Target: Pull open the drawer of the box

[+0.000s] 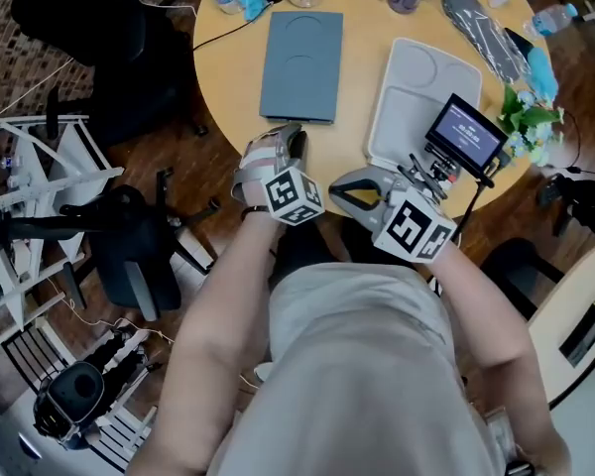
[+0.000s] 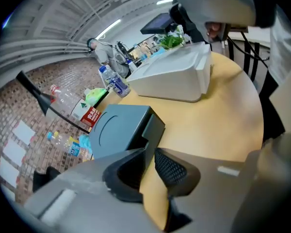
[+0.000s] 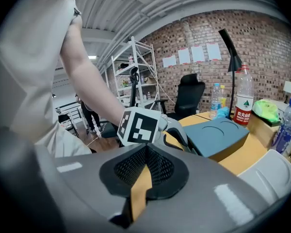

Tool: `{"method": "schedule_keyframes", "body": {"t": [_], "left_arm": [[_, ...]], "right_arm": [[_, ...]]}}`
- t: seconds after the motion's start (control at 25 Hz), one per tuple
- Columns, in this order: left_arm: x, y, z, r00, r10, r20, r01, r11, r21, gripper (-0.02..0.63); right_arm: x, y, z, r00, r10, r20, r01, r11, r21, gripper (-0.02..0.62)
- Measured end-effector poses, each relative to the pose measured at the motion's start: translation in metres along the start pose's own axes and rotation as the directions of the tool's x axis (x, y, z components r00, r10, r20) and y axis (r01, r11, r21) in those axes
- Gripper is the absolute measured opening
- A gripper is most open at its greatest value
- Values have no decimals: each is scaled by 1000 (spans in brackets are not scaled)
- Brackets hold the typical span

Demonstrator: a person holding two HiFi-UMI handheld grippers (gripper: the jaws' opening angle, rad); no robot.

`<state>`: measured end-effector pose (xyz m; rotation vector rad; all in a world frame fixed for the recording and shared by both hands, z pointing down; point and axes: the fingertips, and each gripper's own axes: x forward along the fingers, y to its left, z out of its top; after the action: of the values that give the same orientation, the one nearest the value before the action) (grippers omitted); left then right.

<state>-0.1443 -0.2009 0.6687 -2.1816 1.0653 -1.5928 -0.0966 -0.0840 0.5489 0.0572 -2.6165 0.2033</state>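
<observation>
Even indoor light; clear head view, bent gripper views.
Bright ceiling strip lights (image 2: 109,27) give soft light and only weak shadows on the round table (image 1: 355,77). Both gripper views curve strongly toward black corners, and the left gripper (image 2: 150,152) looks blurred up close.

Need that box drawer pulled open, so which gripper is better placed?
Left. The left gripper, jaws apart, points at the box's near end; the right gripper is shut and aimed sideways.

left gripper (image 1: 290,135): jaws slightly apart; right gripper (image 1: 335,192): jaws closed together
</observation>
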Motion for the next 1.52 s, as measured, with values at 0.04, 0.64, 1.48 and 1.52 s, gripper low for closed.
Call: {"method": "schedule_keyframes", "body": {"t": [0.04, 0.64, 1.48, 1.52], "left_arm": [[3, 0, 0, 1000, 11, -12, -10, 999, 38, 67], [13, 0, -1, 989, 141, -39, -129, 965, 229, 126], [19, 0, -4, 992, 85, -98, -51, 952, 302, 144], [22, 0, -7, 991, 81, -107, -43, 949, 313, 144]], "right_arm": [[-3, -1, -3, 1000, -4, -16, 4, 1000, 4, 2], [-24, -15, -18, 996, -79, -48, 81, 995, 60, 2], [-30, -18, -11, 996, -89, -29, 91, 993, 78, 2], [-31, -18, -11, 996, -89, -32, 91, 993, 78, 2]]}}
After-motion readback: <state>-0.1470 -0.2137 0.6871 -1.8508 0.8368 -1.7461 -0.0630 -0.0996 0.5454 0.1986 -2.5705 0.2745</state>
